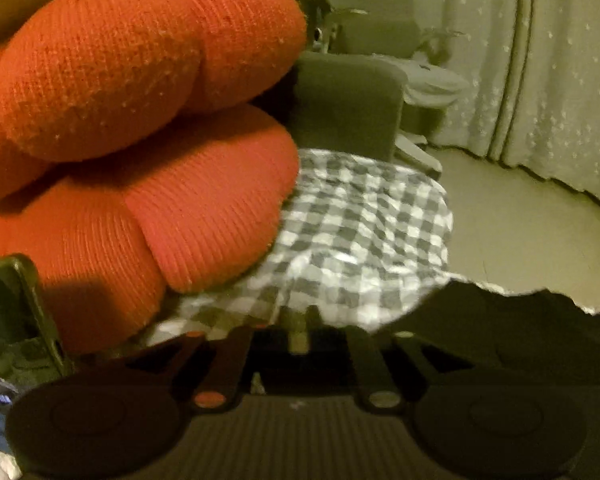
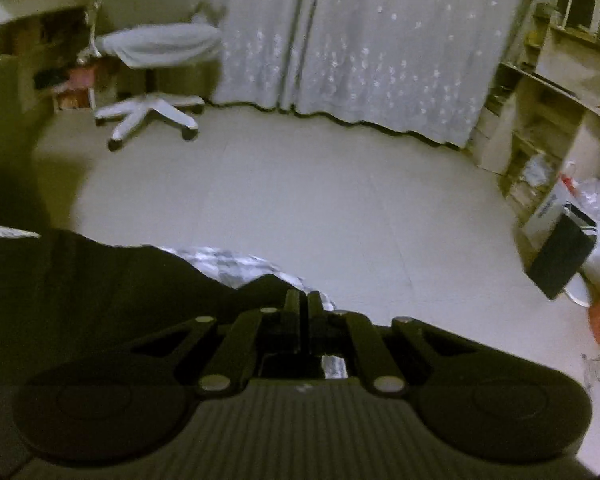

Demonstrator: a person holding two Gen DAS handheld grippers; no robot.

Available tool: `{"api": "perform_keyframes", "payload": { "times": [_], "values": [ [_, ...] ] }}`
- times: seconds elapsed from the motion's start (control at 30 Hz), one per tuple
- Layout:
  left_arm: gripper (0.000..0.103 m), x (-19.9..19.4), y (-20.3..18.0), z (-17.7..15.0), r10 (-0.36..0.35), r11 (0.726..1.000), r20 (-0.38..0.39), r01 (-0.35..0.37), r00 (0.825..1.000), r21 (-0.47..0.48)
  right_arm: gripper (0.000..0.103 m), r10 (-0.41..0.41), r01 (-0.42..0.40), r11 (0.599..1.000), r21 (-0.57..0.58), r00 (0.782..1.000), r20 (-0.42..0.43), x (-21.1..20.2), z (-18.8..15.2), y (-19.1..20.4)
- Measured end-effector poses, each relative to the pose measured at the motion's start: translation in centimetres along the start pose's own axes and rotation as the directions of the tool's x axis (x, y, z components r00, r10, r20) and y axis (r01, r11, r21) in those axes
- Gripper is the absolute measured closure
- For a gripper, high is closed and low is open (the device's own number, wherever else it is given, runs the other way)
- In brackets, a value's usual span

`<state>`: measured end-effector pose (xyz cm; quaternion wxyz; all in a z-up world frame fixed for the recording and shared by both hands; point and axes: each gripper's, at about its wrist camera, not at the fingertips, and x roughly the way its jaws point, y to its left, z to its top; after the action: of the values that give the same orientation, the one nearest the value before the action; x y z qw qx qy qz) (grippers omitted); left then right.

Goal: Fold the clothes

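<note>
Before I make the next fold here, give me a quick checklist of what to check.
1. Jaws of the right hand-held gripper shut: ok.
2. The dark garment pinched between them: cannot tell.
3. Grip of the left hand-held gripper: cannot tell, too blurred.
4. The orange ribbed knit garment lying flat: not ok, bunched into rolls.
5. The grey-and-white checked sheet underneath smooth: not ok, wrinkled.
</note>
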<state>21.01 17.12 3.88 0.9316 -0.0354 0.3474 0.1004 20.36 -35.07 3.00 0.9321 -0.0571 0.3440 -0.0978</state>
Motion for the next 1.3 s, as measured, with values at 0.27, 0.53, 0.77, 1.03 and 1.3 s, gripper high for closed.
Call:
{"api": "perform_keyframes", "payload": {
  "times": [0.27, 0.53, 0.77, 1.03, 1.3],
  "values": [
    [0.053, 1.8, -1.6, -1.1, 0.053, 0.998, -0.048, -0.051, 0.997, 0.045, 0.097, -0.002, 0.002, 1.000, 0.023, 1.000, -0.009, -0.7, 0.1, -0.3],
    [0.102, 1.4, -2.6, -1.8, 0.040, 0.995, -0.038, -0.037, 0.998, 0.091, 0.095, 0.105, -0.106, 0.992, 0.066, 0.994, 0.008, -0.8, 0.4, -0.3],
    [0.102, 0.4, -1.8, -0.2, 0.066, 0.996, 0.039, -0.068, 0.997, 0.057, 0.096, 0.112, -0.113, 0.992, 0.061, 0.994, 0.008, -0.9, 0.2, -0.3],
    [0.102, 1.0, -2.1, 0.9, 0.113, 0.987, 0.072, -0.120, 0.991, 0.103, 0.097, 0.073, -0.074, 0.997, 0.020, 0.997, 0.039, -1.2, 0.2, -0.1],
    [0.102, 2.0, -2.7, 1.8, 0.132, 0.981, 0.068, -0.140, 0.989, 0.133, 0.097, 0.059, -0.059, 0.998, 0.000, 0.997, 0.047, -1.0, 0.4, 0.7]
  ]
}}
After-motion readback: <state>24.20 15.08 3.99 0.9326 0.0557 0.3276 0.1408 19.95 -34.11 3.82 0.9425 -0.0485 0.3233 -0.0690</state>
